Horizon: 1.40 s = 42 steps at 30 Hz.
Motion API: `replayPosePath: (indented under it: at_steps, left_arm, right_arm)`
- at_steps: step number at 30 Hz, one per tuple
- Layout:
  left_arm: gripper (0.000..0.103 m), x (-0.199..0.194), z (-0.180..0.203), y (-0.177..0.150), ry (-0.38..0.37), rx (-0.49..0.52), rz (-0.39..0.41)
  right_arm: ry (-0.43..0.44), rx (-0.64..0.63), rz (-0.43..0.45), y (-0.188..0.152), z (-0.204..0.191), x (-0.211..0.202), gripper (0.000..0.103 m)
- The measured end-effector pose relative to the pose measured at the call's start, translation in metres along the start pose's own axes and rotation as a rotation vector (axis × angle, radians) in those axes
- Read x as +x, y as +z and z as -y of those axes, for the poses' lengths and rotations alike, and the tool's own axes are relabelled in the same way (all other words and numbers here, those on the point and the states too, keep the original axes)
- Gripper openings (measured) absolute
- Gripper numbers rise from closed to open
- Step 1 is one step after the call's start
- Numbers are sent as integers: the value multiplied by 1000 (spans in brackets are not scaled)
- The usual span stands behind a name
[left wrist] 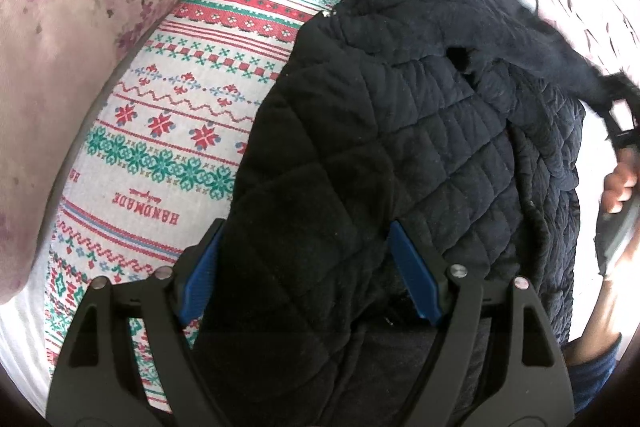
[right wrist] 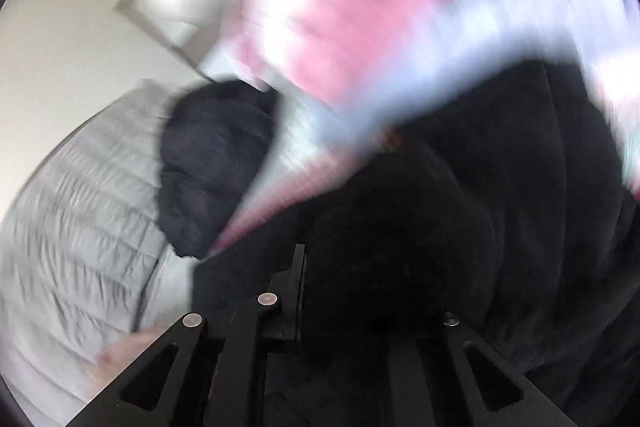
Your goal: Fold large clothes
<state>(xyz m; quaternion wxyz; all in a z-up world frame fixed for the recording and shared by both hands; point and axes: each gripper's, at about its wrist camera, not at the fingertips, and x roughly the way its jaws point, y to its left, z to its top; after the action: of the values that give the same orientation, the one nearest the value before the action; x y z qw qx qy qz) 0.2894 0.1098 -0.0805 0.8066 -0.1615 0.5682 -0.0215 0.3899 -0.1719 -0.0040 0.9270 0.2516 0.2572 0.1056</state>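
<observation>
The black quilted jacket (left wrist: 400, 115) lies on a bed, over a patterned blanket (left wrist: 168, 123), and a thick fold of it fills the space between the left gripper (left wrist: 308, 267) fingers. These fingers stand wide apart, with the blue pads (left wrist: 412, 271) on both sides of the fold. I cannot tell if they press it or only rest around it. I think this side serves as an anchor, so the jacket stays in place during the fold.

Far to the right of the left fingers, the right gripper (left wrist: 622, 131) has a strip of black cloth, probably a sleeve or an edge, stretched up from the jacket. Its fingers are together on this cloth, and a hand (left wrist: 620, 187) is just below it.

The right wrist view is very blurred. There the jacket (right wrist: 500, 207) covers the right gripper (right wrist: 360, 287), so the fingertips are hidden. But only this view shows a grey padded garment (right wrist: 80, 219) and a dark navy one (right wrist: 212, 163) to the left of the fingers. The left view alone shows the floral pillow (left wrist: 80, 7).
</observation>
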Motion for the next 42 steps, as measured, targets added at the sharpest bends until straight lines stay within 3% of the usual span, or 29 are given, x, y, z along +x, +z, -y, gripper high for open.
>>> replayPosePath:
  at_steps: [2,3,7,11,13,14,16,18,22,25,29,31,32,33,34,36,37,40,42]
  left_arm:
    - [80,-1,0,-1,10,1,2]
    - [80,0,0,-2,14,3,1]
    - [80,4,5,0,28,14,5]
    - [80,5,4,0,30,18,6]
    - [80,5,4,1,27,16,5]
    - [80,5,3,1,25,15,4]
    - [80,7,3,4,25,14,5]
    - [80,6,2,3,28,16,6]
    - [80,6,2,4,27,16,8]
    - [80,1,-3,6,2,-6,12]
    - [80,-12,-12,10,-31,-37,60]
    - [80,-14,-14,11,-26,-35,72]
    - [80,-14,-14,10,-17,-32,72]
    - [80,-11,-15,11,-11,-31,67]
    - [80,-9,-15,11,-10,-32,61]
    - [80,-6,-18,10,-14,-38,45]
    - [80,-7,-18,10,-15,-41,44]
    - [80,-9,-18,12,-15,-41,54]
    - [80,-11,-18,12,-15,-40,60]
  right_arm:
    - [71,-123,125,9,-32,-36,11]
    - [95,-155,148,11,-41,-45,11]
    - [155,-197,153,15,-56,-56,11]
    - [-27,-53,87,11,-13,-20,11]
    - [-218,-7,30,-6,34,10,12]
    - [-283,6,-35,-18,53,25,13]
    - [-363,46,-254,-49,95,68,15]
    - [-340,26,-205,-57,102,63,18]
    - [-385,3,-265,-36,87,50,27]
    - [-422,-40,-163,-15,77,16,46]
    - [-513,-68,-89,-9,68,-7,51]
    - [-498,-37,-101,-13,67,-7,63]
    - [-419,-1,-154,-17,74,1,74]
    - [-359,24,-209,-19,72,18,77]
    - [-342,38,-281,-22,77,33,77]
    - [-444,-24,-385,-30,88,53,77]
    - [-428,-33,-389,-30,92,54,77]
    - [-254,93,-372,-27,115,38,78]
    - [-219,200,-366,-21,138,25,77]
